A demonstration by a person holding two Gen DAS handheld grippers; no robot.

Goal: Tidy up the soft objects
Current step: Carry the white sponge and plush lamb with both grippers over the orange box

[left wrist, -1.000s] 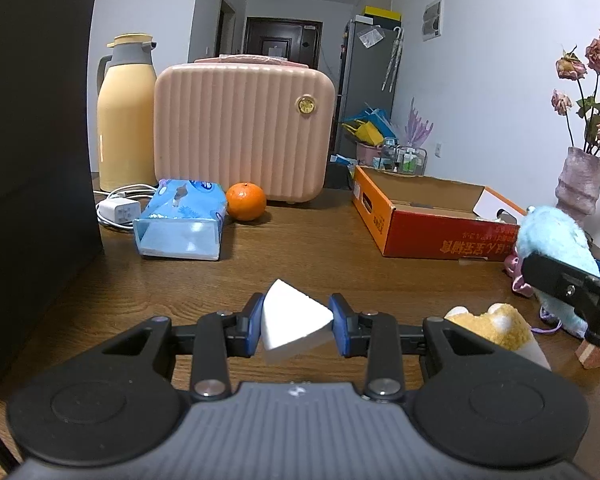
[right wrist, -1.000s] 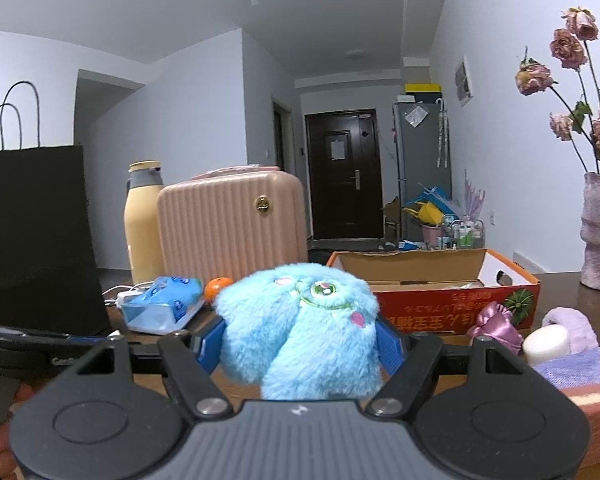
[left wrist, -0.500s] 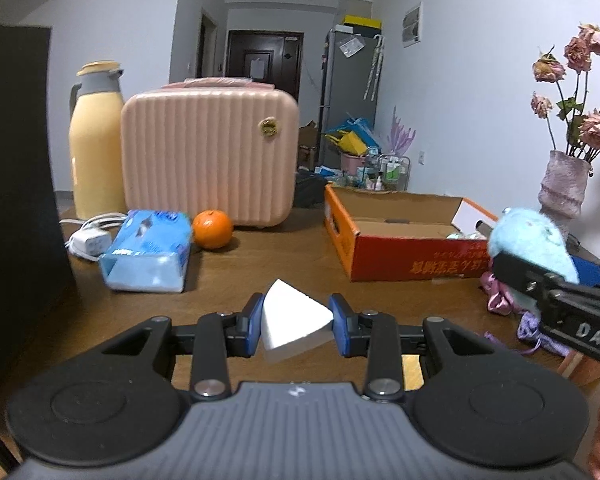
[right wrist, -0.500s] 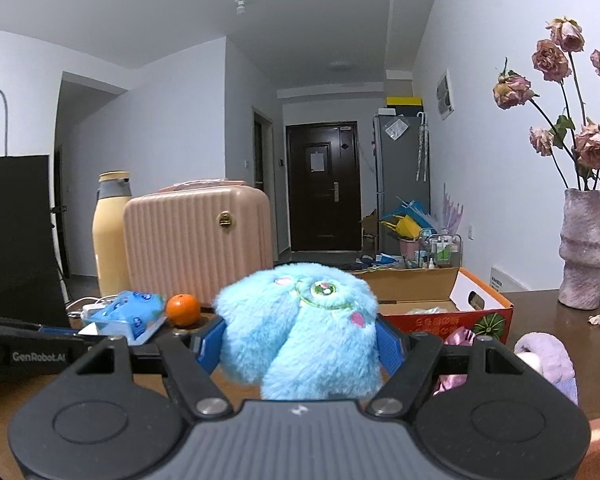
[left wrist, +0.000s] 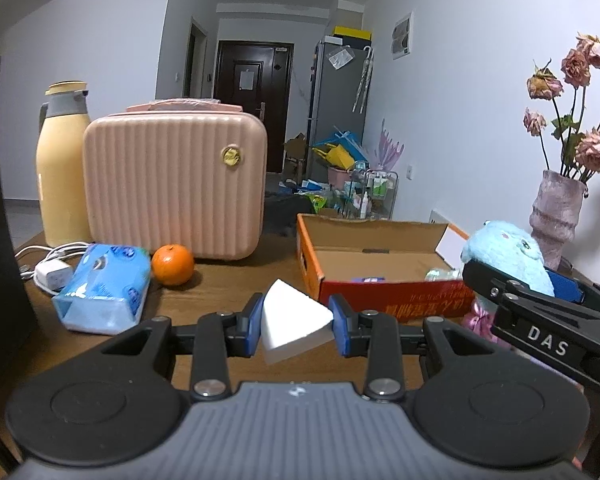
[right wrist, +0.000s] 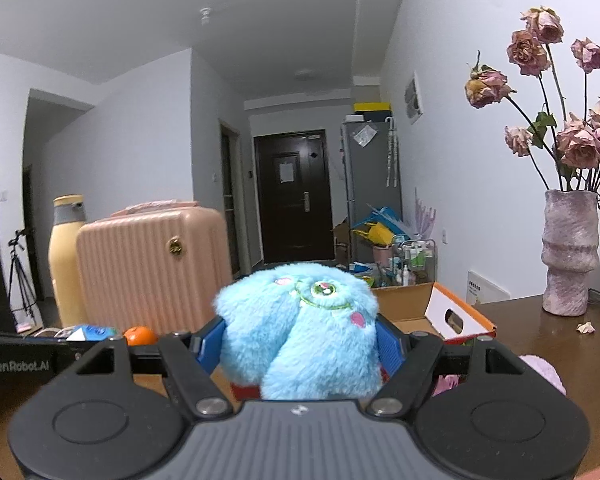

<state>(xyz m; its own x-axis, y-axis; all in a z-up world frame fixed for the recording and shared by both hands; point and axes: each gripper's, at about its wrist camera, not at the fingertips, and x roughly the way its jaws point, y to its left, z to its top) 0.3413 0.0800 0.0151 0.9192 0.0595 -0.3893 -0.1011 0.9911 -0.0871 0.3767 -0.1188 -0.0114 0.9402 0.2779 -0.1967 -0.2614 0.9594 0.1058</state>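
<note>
1. Left gripper [left wrist: 298, 330]: jaws narrow, blue pads [left wrist: 253, 326] pinching a white sponge wedge [left wrist: 294, 326], carried clear above the table [left wrist: 228, 284].
2. Right gripper [right wrist: 300, 346]: jaws at about mid-width, clamped on a blue plush [right wrist: 300, 332] that bulges up and over both pads; seen from the left view, held off to the right, level with the box rim.
3. Just ahead: open orange box [left wrist: 380, 276] on the table, flap up, interior mostly bare with a few small items at its floor; likely the drop spot for both soft things, judging by the task.
4. Beside the box, low at the right: a pink soft item [left wrist: 478, 320] and a lilac one [right wrist: 542, 370] lying on the table, not yet collected.
5. Further left: tissue pack [left wrist: 104, 284], orange [left wrist: 173, 264], pink case [left wrist: 176, 184], flask [left wrist: 62, 172], charger [left wrist: 52, 272]; vase [right wrist: 568, 252] of dried roses far right.
6. Step in hand: transport, both loads aloft and short of the box.
7. Next move, as a judgement: carrying each load over the rim, lowering inside, then opening the jaws; staggering the two drops to avoid a clash of grippers above the box.
</note>
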